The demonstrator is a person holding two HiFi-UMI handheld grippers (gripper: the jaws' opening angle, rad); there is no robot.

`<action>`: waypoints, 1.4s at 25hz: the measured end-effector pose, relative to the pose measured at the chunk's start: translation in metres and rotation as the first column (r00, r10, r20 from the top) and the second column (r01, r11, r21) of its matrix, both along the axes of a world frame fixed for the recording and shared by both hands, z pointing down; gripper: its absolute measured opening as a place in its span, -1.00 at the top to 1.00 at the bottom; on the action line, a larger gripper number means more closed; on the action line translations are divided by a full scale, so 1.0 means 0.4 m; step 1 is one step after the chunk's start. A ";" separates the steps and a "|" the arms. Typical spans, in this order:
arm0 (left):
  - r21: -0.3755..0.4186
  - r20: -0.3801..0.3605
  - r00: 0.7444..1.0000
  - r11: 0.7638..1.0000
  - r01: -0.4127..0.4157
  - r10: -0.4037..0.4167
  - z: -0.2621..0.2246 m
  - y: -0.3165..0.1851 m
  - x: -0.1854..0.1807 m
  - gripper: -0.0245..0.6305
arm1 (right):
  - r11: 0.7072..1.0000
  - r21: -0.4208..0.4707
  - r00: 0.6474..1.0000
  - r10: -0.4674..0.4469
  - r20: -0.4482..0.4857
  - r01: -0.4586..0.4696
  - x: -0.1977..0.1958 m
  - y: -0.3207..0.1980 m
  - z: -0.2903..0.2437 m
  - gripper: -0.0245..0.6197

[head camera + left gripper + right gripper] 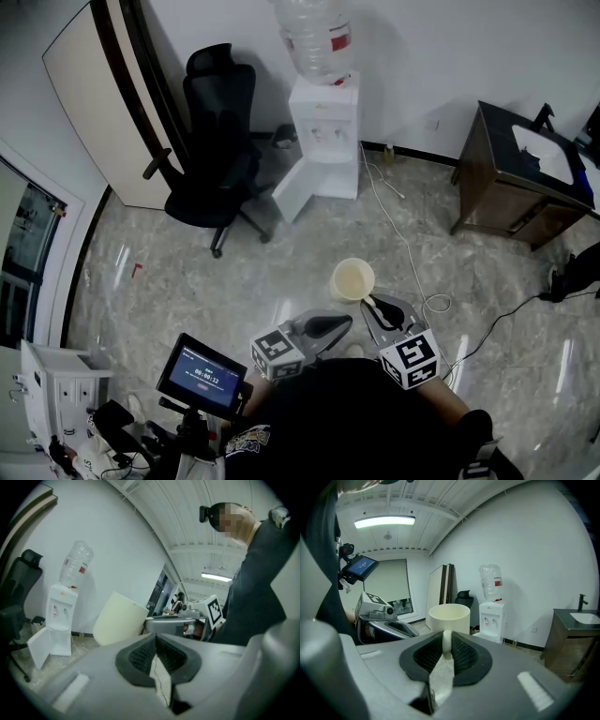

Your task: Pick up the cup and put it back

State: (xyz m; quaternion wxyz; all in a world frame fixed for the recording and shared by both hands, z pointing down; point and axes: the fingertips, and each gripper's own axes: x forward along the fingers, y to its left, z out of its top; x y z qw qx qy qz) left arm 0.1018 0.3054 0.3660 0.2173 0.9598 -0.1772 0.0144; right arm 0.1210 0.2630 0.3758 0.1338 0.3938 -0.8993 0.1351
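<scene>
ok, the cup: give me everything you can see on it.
The cup is a plain cream mug, matte-looking and cylindrical, with one loop handle. From above its inside looks empty. It is upright, mouth up, held in the air over the marbled floor, resting on nothing. The right gripper is closed on the handle, a pad on either side. Nothing else appears to touch it. The left gripper, shut and empty, sits close beside it.

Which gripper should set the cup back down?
Right. The right gripper is clamped on the handle of the cream cup, holding it above the floor; the left gripper is shut and empty.
</scene>
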 end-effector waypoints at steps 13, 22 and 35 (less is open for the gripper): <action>-0.018 -0.006 1.000 0.999 0.026 -0.026 0.006 0.010 -0.002 0.92 | 1.000 0.006 1.000 -0.028 0.000 0.028 -0.013 0.020 0.002 0.76; -0.020 0.010 1.000 1.000 0.009 -0.009 0.010 0.011 0.013 0.92 | 1.000 0.005 1.000 -0.025 0.004 0.025 -0.003 0.021 0.006 0.76; -0.034 0.028 0.999 0.999 -0.026 0.027 -0.009 -0.024 0.062 0.92 | 0.997 -0.006 0.996 0.071 0.046 -0.071 0.093 -0.021 -0.008 0.76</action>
